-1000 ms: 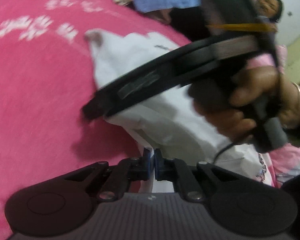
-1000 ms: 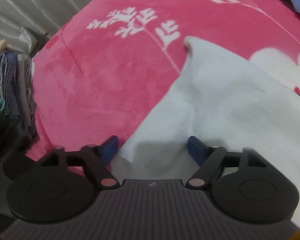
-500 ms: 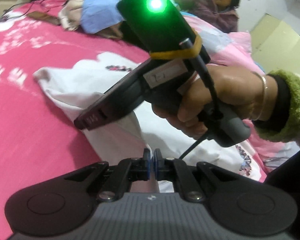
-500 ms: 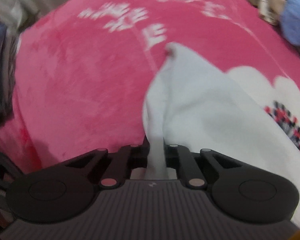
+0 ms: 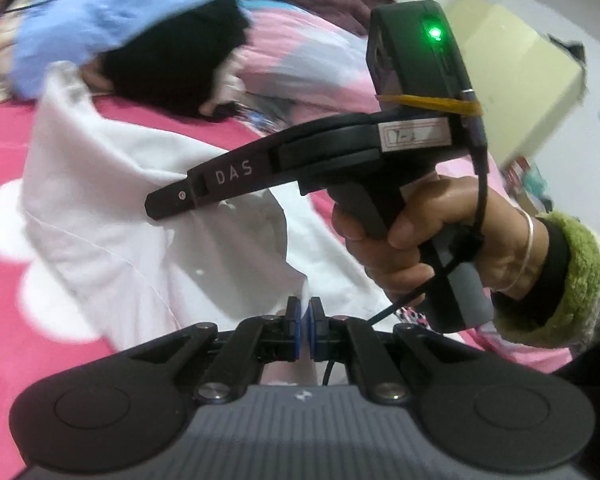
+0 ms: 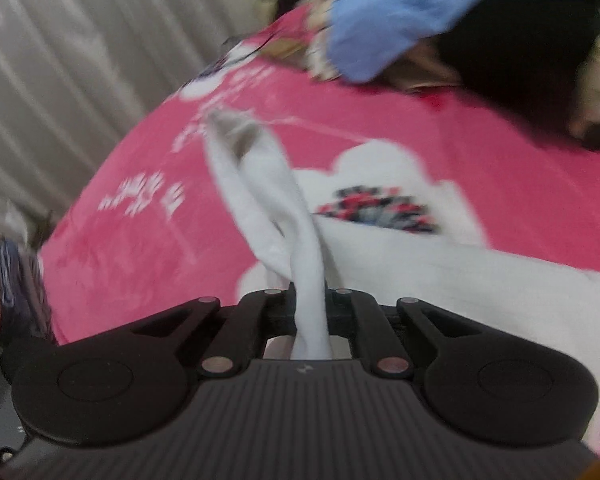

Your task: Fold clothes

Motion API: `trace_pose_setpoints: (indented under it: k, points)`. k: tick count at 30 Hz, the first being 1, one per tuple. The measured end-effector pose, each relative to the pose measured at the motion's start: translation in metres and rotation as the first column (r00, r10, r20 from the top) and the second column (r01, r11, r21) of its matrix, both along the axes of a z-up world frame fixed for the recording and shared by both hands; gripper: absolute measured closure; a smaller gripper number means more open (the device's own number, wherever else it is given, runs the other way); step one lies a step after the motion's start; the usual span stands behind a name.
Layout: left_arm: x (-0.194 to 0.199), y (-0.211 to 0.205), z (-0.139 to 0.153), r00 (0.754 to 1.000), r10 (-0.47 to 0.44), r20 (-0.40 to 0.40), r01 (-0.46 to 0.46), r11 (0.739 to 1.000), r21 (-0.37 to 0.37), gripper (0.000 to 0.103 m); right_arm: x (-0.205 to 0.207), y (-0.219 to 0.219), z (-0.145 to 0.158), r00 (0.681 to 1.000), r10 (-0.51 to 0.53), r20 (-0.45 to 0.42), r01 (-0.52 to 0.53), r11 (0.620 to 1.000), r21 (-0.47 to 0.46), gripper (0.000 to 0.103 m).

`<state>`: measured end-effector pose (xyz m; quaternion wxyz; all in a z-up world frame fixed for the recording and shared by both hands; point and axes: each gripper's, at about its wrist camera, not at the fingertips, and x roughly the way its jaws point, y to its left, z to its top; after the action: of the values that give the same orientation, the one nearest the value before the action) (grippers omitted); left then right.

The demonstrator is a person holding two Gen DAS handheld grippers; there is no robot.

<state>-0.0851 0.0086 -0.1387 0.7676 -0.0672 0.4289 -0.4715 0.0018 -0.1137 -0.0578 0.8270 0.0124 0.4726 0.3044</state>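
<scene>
Left gripper [image 5: 304,330]: fingers pressed together, pinching an edge of the white garment [image 5: 112,216]. Right gripper [image 6: 309,300]: fingers just closed, clamping a bunched strip of the same garment, lifted off the pink bed cover [image 6: 140,248], rest draped on it.

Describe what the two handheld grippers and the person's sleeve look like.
Both grippers are black with ribbed grey bodies; the left gripper has blue pads. The right gripper, seen from the side, shows white "DAS" lettering, a green light, a yellow band, a white label and a black cable. The hand wears a thin bangle and a fuzzy green cuff.
</scene>
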Motion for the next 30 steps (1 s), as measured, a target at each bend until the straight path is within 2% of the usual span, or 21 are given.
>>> trace_pose_setpoints:
  k: [4,10,15,19,20,22,24,26,28,30]
  points:
    - [-0.006,-0.052,-0.007,0.993,-0.114,-0.003,0.114,0.993,0.024,0.098,0.001,-0.057,-0.008,0.993,-0.118,-0.002,0.118,0.992,0.032,0.101]
    - [-0.015,-0.114,-0.047,0.964,-0.254,-0.075,0.260,0.963,0.077,0.098,-0.007,-0.131,-0.044,0.960,-0.275,-0.057,0.277,0.960,0.036,0.101]
    - [-0.014,-0.144,-0.057,0.945,-0.306,-0.119,0.314,0.948,0.056,0.098,-0.016,-0.167,-0.051,0.938,-0.337,-0.082,0.344,0.935,0.089,0.101]
    - [-0.015,-0.160,-0.055,0.929,-0.340,-0.142,0.345,0.939,0.008,0.098,-0.022,-0.184,-0.044,0.931,-0.352,-0.098,0.363,0.921,0.143,0.101]
    - [-0.018,-0.164,-0.059,0.924,-0.348,-0.156,0.355,0.935,0.019,0.097,-0.023,-0.186,-0.045,0.931,-0.351,-0.098,0.362,0.922,0.138,0.101]
    - [-0.022,-0.169,-0.065,0.914,-0.361,-0.184,0.375,0.926,0.044,0.083,-0.023,-0.189,-0.053,0.929,-0.354,-0.111,0.366,0.922,0.124,0.101]
    - [-0.026,-0.169,-0.069,0.911,-0.359,-0.202,0.381,0.921,0.080,0.062,-0.023,-0.196,-0.063,0.924,-0.354,-0.144,0.372,0.918,0.135,0.099]
    - [-0.028,-0.160,-0.064,0.904,-0.381,-0.195,0.400,0.914,0.070,0.054,-0.026,-0.202,-0.067,0.940,-0.318,-0.120,0.336,0.926,0.173,0.096]
    - [-0.028,-0.144,-0.053,0.903,-0.390,-0.178,0.404,0.914,0.048,0.048,-0.030,-0.208,-0.067,0.948,-0.288,-0.138,0.313,0.924,0.222,0.092]
    - [-0.024,-0.124,-0.044,0.914,-0.369,-0.167,0.380,0.924,0.038,0.044,-0.033,-0.217,-0.067,0.949,-0.265,-0.173,0.305,0.912,0.276,0.079]
